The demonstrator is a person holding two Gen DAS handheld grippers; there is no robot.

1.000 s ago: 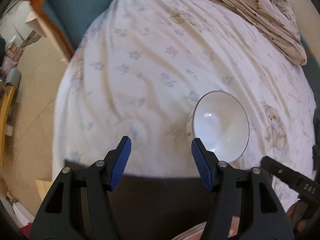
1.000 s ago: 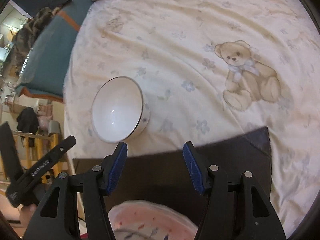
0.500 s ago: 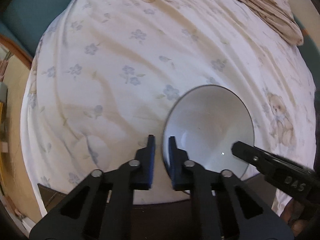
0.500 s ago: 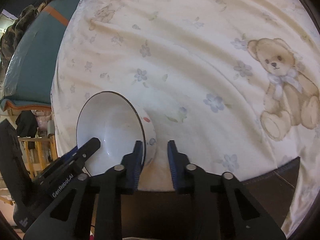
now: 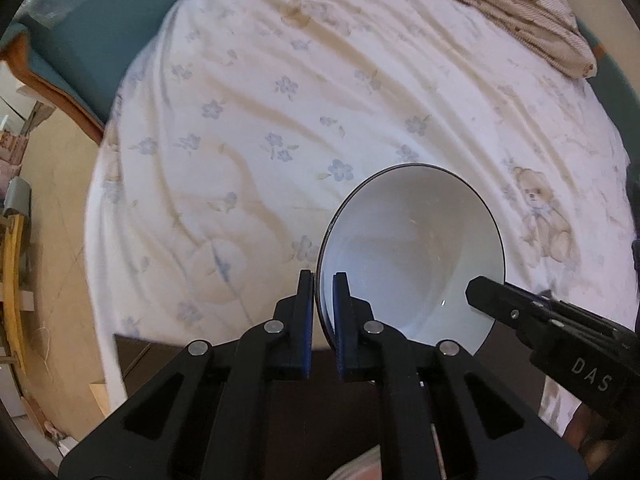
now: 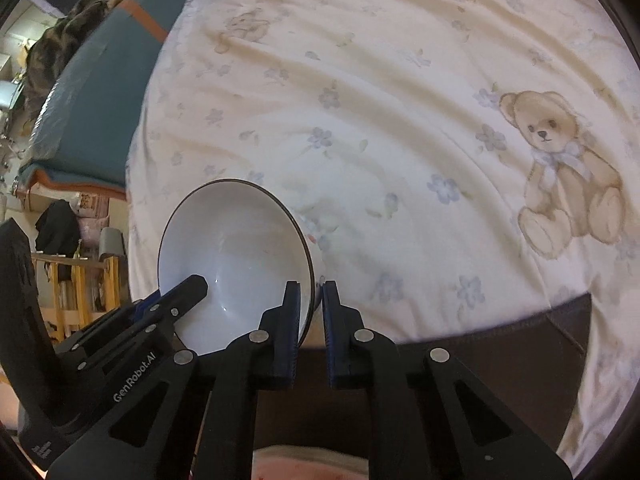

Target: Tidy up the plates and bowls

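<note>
The left gripper [image 5: 322, 280] is clamped on the left rim of the white bowl [image 5: 412, 248]; 1 pad sits outside the wall, 1 inside. The bowl stands near the front edge of the bedsheet [image 5: 280, 128]. The right gripper [image 6: 311, 290] is clamped on the opposite, right rim. For a clean lift, raise both grippers together and level, so the 2 grips do not twist against the rim.

Your black plastic right claw [image 5: 486, 294] reads "DAS" on its body; your black plastic left claw [image 6: 192, 286] reads "GenRobot.AI".
</note>
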